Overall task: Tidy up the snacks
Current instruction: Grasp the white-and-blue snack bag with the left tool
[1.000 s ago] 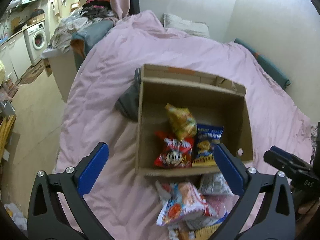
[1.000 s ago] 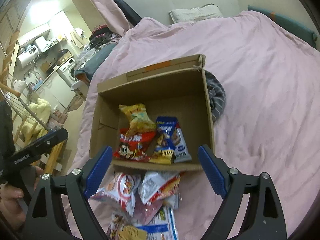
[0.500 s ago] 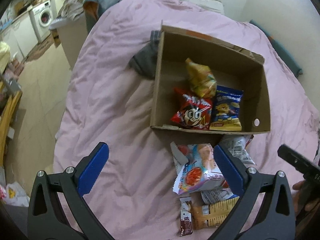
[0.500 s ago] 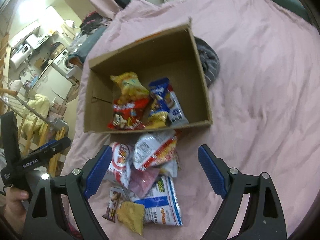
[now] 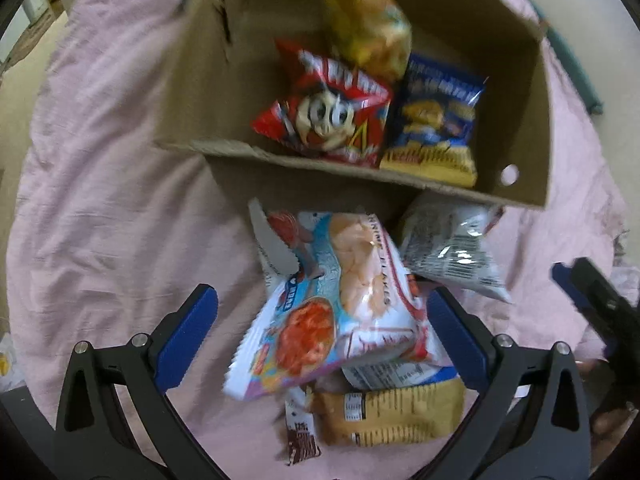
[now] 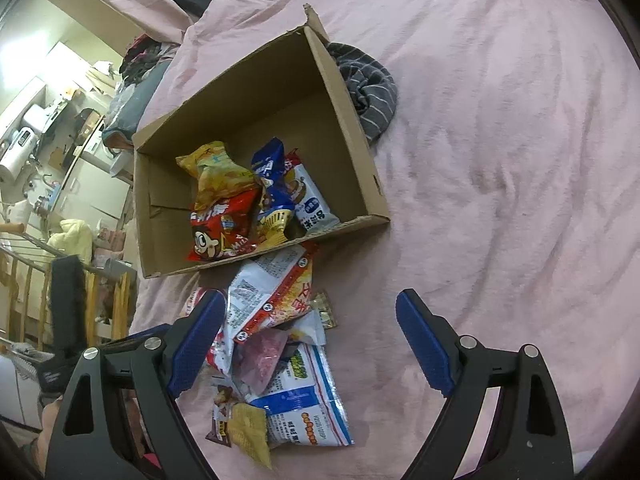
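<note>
A cardboard box (image 5: 192, 80) (image 6: 352, 128) lies on a pink blanket and holds a red snack bag (image 5: 324, 108) (image 6: 220, 228), a yellow bag (image 5: 368, 24) (image 6: 216, 172) and a blue bag (image 5: 436, 120) (image 6: 280, 184). A pile of loose snack packs lies in front of the box, topped by a shrimp-flakes bag (image 5: 332, 308). My left gripper (image 5: 320, 336) is open, close over that bag. My right gripper (image 6: 310, 344) is open above the pile's right side, over a white and blue pack (image 6: 304, 404) and a white and red pack (image 6: 272, 292).
A grey striped cloth (image 6: 368, 84) lies against the box's far right side. The pink blanket (image 6: 500, 160) spreads wide to the right. A yellow-brown pack (image 5: 384, 412) lies at the pile's near end. Kitchen furniture and a drying rack (image 6: 40, 264) stand at the left.
Both grippers have moved down and closer to the snack pile; the left one now hangs just over the shrimp-flakes bag. Both stay open and empty.
</note>
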`<action>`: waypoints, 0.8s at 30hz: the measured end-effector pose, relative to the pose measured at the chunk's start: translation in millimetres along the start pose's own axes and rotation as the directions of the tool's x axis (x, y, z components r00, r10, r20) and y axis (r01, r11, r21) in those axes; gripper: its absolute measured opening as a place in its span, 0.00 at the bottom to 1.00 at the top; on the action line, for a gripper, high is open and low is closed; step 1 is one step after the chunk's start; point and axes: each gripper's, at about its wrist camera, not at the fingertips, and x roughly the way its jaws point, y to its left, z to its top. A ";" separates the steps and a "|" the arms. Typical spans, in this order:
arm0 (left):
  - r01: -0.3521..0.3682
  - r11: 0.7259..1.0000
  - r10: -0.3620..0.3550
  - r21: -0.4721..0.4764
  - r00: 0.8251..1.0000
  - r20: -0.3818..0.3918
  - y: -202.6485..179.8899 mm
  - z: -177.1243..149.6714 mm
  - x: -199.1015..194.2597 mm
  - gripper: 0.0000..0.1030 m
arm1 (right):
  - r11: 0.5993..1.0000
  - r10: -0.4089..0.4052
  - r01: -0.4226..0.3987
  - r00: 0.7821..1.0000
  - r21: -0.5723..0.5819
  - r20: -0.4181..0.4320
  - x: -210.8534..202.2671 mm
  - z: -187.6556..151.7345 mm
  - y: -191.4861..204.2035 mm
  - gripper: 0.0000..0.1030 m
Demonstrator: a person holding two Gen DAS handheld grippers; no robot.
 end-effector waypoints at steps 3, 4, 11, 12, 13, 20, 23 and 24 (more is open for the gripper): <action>-0.004 1.000 0.004 -0.004 1.000 -0.003 -0.7 -0.3 10.9 1.00 | 1.000 -0.014 0.014 1.000 0.002 -0.009 0.2 -2.4 -5.0 0.87; 0.002 1.000 -0.002 -0.003 1.000 0.000 -0.9 -0.8 11.6 0.96 | 1.000 -0.015 0.015 1.000 0.007 -0.013 0.3 -3.3 -6.9 0.87; 0.037 0.999 -0.038 0.034 0.999 0.024 1.4 -9.6 -3.1 0.44 | 1.000 -0.004 0.003 1.000 -0.005 -0.026 2.5 -3.1 -4.6 0.87; 0.042 0.999 -0.043 0.033 0.999 0.032 4.0 -11.4 -7.7 0.44 | 1.000 0.008 -0.008 0.999 -0.008 -0.035 3.4 -3.8 -3.4 0.87; 0.047 0.998 -0.048 0.030 0.998 0.045 8.6 -13.9 -14.4 0.43 | 1.000 0.016 -0.017 0.999 -0.010 -0.043 4.5 -4.4 -2.2 0.87; 0.009 1.000 -0.011 0.029 0.997 0.079 41.7 -35.0 -48.2 0.42 | 0.971 0.236 -0.235 0.934 0.038 -0.268 24.9 -33.2 12.8 0.80; 0.022 0.999 -0.024 0.029 0.997 0.078 47.0 -42.4 -52.8 0.42 | 0.974 0.215 -0.224 0.911 0.014 -0.351 35.1 -52.8 23.0 0.63; 0.027 0.999 -0.029 0.026 0.997 0.075 49.1 -41.8 -54.0 0.42 | 0.975 0.208 -0.222 0.908 0.003 -0.364 36.6 -57.2 25.7 0.60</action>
